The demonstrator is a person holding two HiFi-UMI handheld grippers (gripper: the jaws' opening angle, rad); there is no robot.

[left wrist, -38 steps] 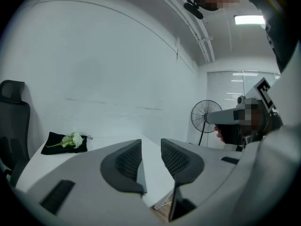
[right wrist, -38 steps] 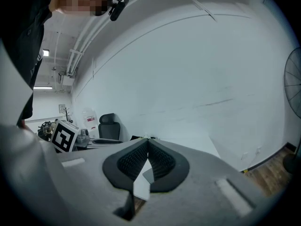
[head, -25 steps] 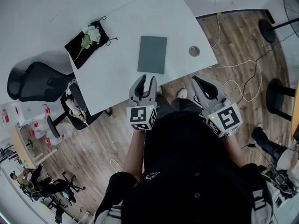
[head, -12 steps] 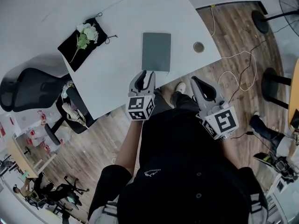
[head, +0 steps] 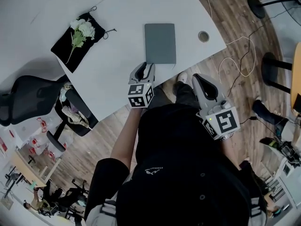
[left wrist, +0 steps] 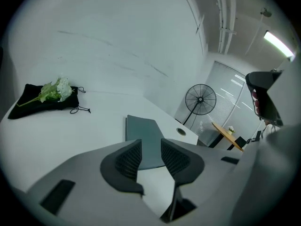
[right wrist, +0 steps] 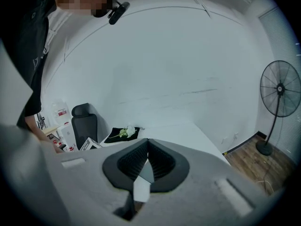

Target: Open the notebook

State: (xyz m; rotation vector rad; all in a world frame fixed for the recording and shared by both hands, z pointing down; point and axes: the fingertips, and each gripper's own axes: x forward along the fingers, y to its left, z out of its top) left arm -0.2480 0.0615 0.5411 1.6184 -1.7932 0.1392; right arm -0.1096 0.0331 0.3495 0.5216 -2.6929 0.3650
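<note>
— Grey and slim, cover shut: that rectangular notebook (head: 160, 43) is the task's thing? Where does it sit?
— Yes. It lies closed and flat on the white counter (head: 117, 13), its short end just inside the near edge, toward the near right corner. The round cable hole (head: 203, 36) is near its right side. A black cloth pouch with white flowers (head: 75, 34) lies well apart, by the left edge.
— What has changed in the last second?
— The left tool (head: 147, 67) has come forward over the near edge. A second ago it hung short of the notebook; now its tips are just beside the notebook's near left corner. Its jaws were spread wider then. Now they stand narrowly apart with nothing between them, and the left gripper view shows the notebook straight ahead through the gap.
— And the right tool (head: 197, 79)?
— Off the counter, above the wooden floor (head: 244, 41), jaws pressed together at the tips and empty. It has barely shifted.
— So how far along?
— Only the approach, I judge. The cover looks untouched; the next move likely calls for one jaw to slip under the cover's edge and lift.
</note>
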